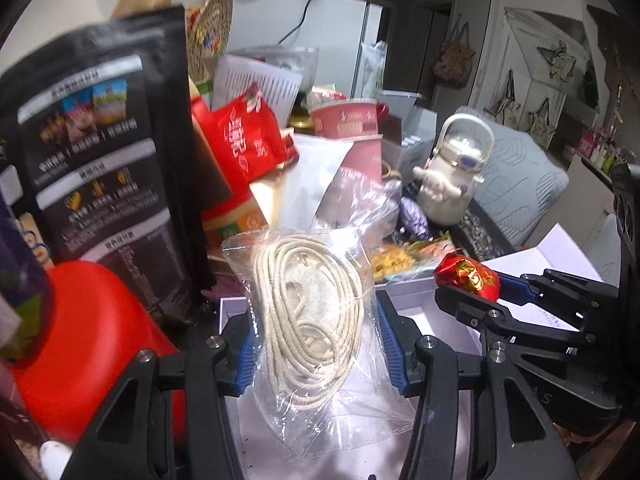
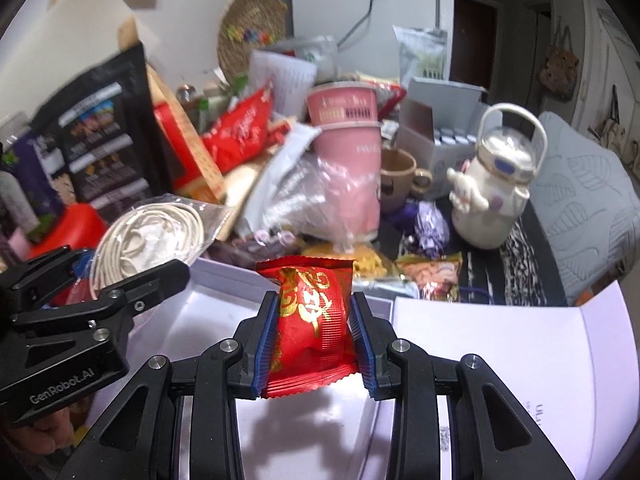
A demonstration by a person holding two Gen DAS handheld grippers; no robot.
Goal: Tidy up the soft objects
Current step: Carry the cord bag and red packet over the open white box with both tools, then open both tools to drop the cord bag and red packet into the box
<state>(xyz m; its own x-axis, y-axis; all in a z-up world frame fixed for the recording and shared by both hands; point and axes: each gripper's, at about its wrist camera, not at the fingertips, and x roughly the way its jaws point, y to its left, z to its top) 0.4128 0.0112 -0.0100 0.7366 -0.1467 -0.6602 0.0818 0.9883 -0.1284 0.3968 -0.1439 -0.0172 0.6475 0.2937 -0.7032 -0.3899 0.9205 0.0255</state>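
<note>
My left gripper (image 1: 316, 320) is shut on a clear plastic bag holding a coil of white cord (image 1: 312, 320) and holds it above an open white box (image 1: 448, 312). The bag also shows in the right wrist view (image 2: 148, 240), at the left. My right gripper (image 2: 312, 320) is shut on a red snack packet with gold print (image 2: 312, 312), also above the white box (image 2: 208, 316). In the left wrist view the right gripper (image 1: 472, 284) comes in from the right with the red packet (image 1: 468, 276).
Clutter stands behind the box: a black pouch (image 1: 100, 160), a red round container (image 1: 88, 344), red packets (image 1: 248, 140), pink cups (image 2: 348, 152), a beige mug (image 2: 400, 176), a white character kettle (image 2: 492, 192), snack wrappers (image 2: 432, 272). The box's white lid (image 2: 520, 352) lies at the right.
</note>
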